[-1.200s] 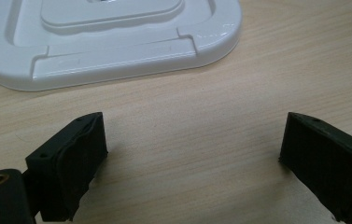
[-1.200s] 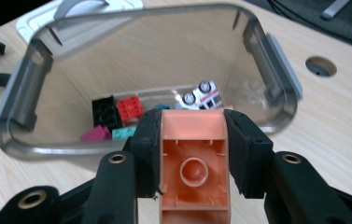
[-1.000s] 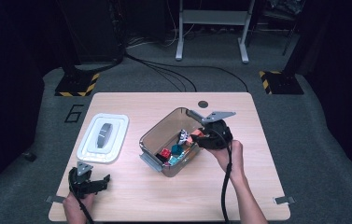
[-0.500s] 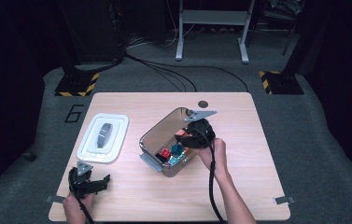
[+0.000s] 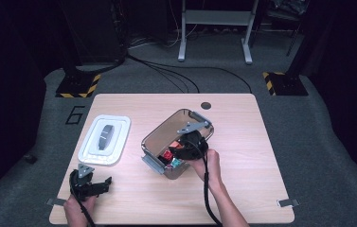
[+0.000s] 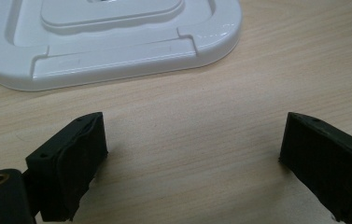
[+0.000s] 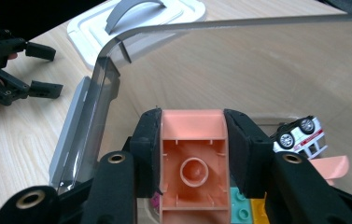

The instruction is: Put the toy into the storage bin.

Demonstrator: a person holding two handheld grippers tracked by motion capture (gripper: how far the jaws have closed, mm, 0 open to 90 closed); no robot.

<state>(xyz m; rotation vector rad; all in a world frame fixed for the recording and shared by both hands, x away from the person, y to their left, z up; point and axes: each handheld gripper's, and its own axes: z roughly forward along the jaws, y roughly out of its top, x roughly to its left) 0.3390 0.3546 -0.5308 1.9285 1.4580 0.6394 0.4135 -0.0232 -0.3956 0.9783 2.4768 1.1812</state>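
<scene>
My right gripper [image 7: 192, 140] is shut on a salmon-pink toy brick [image 7: 193, 163], its hollow underside toward the camera, held inside the clear plastic bin [image 7: 103, 84]. In the high view the right gripper [image 5: 182, 150] reaches into that bin [image 5: 153, 137] at the table's middle. Below the brick lie a white toy car [image 7: 302, 134], a pink piece [image 7: 334, 166] and teal and yellow bricks. My left gripper [image 6: 192, 163] rests open on bare wood just short of the white lid [image 6: 113, 51]; it sits at the table's front left [image 5: 91, 184].
The white bin lid [image 5: 105, 138] with a grey handle lies left of the bin. A dark round hole [image 5: 206, 105] marks the table's far edge. Cables trail from both grippers toward the front edge. Bare wood [image 5: 252, 156] spreads right of the bin.
My right gripper has moved left and down, from over the bin's far right corner into the bin, brick still held. The left gripper has stayed put.
</scene>
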